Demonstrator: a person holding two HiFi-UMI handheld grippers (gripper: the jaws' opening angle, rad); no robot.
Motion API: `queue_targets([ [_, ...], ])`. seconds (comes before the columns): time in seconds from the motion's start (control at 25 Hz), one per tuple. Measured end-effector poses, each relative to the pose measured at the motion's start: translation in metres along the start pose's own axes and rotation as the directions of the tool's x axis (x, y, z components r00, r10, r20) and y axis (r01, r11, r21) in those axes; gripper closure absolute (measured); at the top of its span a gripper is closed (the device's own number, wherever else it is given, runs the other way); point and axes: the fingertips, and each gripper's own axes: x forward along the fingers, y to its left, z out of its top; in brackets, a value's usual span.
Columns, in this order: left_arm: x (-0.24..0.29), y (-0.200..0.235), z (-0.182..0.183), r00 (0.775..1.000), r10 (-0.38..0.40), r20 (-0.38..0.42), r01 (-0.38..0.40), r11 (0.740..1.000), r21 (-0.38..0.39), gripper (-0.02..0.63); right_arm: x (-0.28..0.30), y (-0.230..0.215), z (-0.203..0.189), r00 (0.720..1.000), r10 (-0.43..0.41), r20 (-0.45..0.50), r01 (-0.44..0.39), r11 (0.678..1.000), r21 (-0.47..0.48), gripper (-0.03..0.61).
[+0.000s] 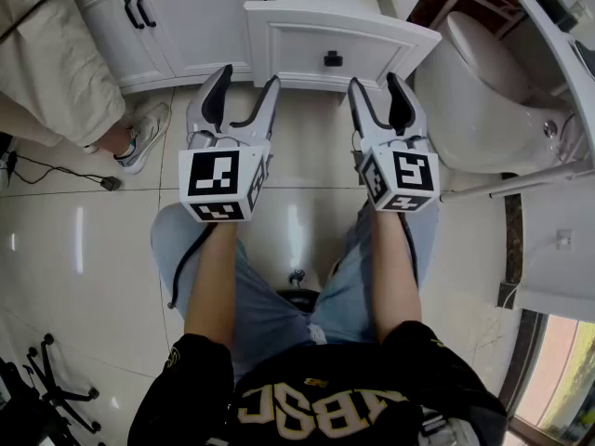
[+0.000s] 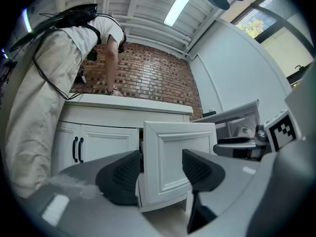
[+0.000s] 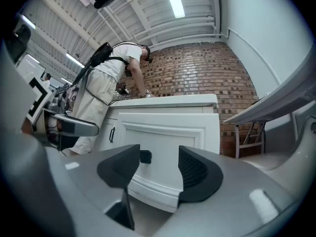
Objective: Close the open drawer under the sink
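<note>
The glossy cream tiled floor [image 1: 84, 249] carried a white vanity cabinet [image 1: 195, 26] at the top, a white toilet [image 1: 483, 100] to its right, a standing person's pale sneaker [image 1: 147, 136], a black cable [image 1: 56, 170] and a black wheeled base [image 1: 46, 379]

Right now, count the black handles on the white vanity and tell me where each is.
3. Two bar handles side by side on the cabinet doors at left; one knob on the open drawer front. Others may be hidden.
</note>
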Motion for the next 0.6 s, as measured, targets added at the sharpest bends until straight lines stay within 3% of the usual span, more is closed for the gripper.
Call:
queue_targets([
  [0.28, 0.001, 0.007, -0.003, 1.0, -0.009, 0.0, 0.009, 1.0, -0.027, 0.347, 0.026, 0.023, -0.007, 1.0, 0.028, -0.008, -0.028, 1.0, -0.004, 0.359],
  [0.44, 0.004, 0.007, -0.003, 1.0, -0.017, 0.003, 0.018, 0.998, -0.054, 0.347, 0.038, 0.024, -0.013, 0.999, 0.03, -0.012, -0.029, 0.999, 0.046, 0.441],
  [0.6, 0.007, 0.007, -0.005, 1.0, -0.02, 0.001, 0.02, 0.998, -0.061, 0.347, 0.05, 0.028, -0.016, 0.999, 0.021, -0.033, -0.023, 0.999, -0.046, 0.489],
])
